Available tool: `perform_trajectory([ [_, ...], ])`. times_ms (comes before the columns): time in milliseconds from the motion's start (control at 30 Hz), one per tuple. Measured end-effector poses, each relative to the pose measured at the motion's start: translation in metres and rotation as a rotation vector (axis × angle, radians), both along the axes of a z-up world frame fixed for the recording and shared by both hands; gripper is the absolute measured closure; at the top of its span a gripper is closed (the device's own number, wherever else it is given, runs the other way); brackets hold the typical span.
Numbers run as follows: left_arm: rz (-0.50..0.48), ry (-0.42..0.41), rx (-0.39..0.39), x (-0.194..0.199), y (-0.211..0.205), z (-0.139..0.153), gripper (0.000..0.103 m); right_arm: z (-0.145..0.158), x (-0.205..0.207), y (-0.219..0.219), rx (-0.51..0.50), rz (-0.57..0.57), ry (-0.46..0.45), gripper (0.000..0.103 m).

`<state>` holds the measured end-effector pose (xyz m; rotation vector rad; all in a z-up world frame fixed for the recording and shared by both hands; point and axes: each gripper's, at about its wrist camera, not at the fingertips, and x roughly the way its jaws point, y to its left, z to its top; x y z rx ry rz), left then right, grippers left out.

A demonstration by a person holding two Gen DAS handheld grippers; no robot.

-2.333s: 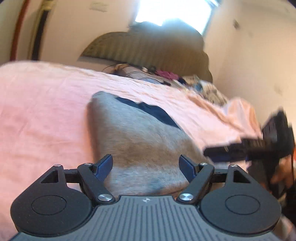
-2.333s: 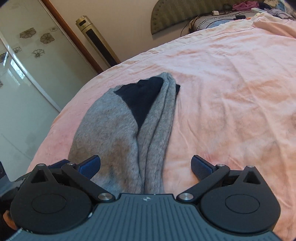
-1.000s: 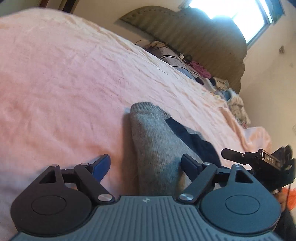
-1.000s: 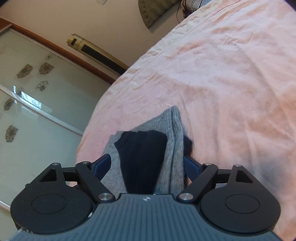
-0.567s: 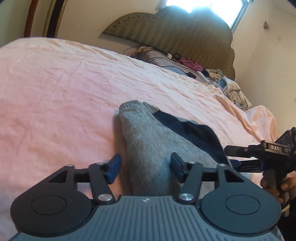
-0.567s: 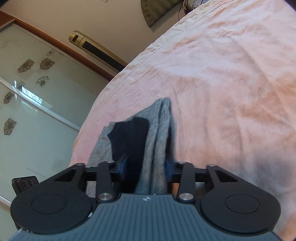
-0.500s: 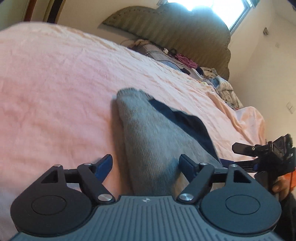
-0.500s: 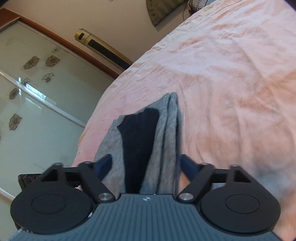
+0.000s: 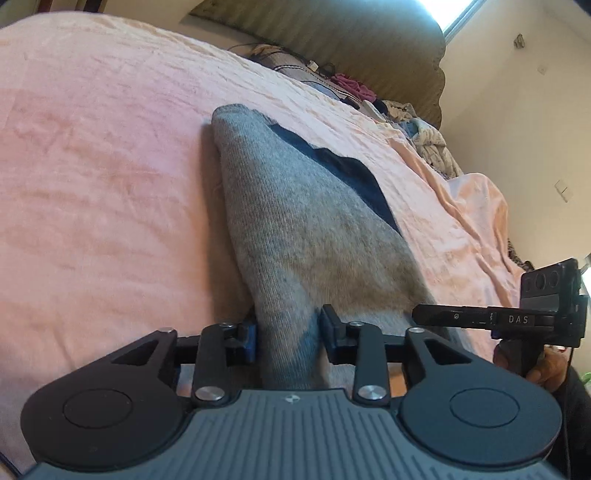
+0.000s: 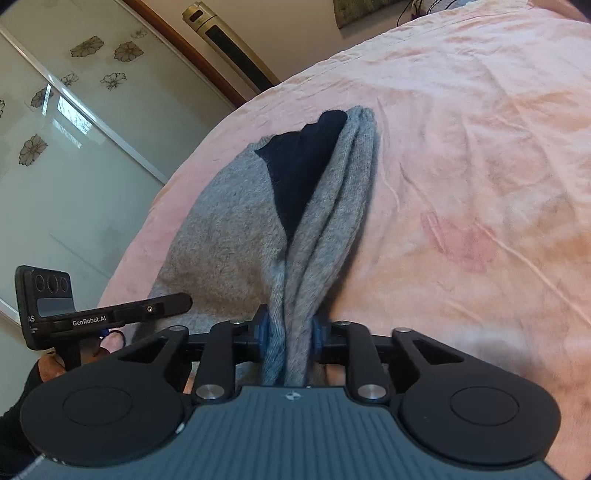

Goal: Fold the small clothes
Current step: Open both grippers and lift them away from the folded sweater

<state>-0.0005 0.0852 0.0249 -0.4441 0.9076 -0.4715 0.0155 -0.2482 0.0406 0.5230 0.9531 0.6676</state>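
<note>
A small grey knit garment (image 9: pixel 295 221) with a dark navy patch (image 9: pixel 343 170) lies folded lengthwise on the pink bedsheet (image 9: pixel 92 184). My left gripper (image 9: pixel 288 334) is shut on its near left corner, the fabric bunched between the blue pads. My right gripper (image 10: pixel 290 334) is shut on the near right edge of the same garment (image 10: pixel 229 236), pinching two grey folds. The navy patch (image 10: pixel 299 166) shows toward the far end. Each gripper shows at the other view's edge: the right one (image 9: pixel 443 315), the left one (image 10: pixel 177 304).
The pink sheet (image 10: pixel 461 184) spreads wide on the right. A padded headboard (image 9: pixel 332 33) and a pile of clothes (image 9: pixel 417 125) lie at the bed's far end. Glass wardrobe doors (image 10: pixel 55 147) and a tall floor unit (image 10: pixel 229 55) stand beyond the bed's left edge.
Both grippers were open half a second ago with the garment between their fingers. Both have now closed on its near edge.
</note>
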Motion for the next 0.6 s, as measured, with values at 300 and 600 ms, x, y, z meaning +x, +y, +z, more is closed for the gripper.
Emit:
perform_trajectory([
  [300,0.018,0.003,-0.011,-0.016,-0.004,-0.008,0.09,-0.008,-0.013,0.009,0.015,0.094,0.022,0.083],
  [600,0.149,-0.308,0.319,-0.089,-0.024,0.027,0.01,0.02,-0.07,0.002,-0.074,-0.146,-0.135,0.001],
])
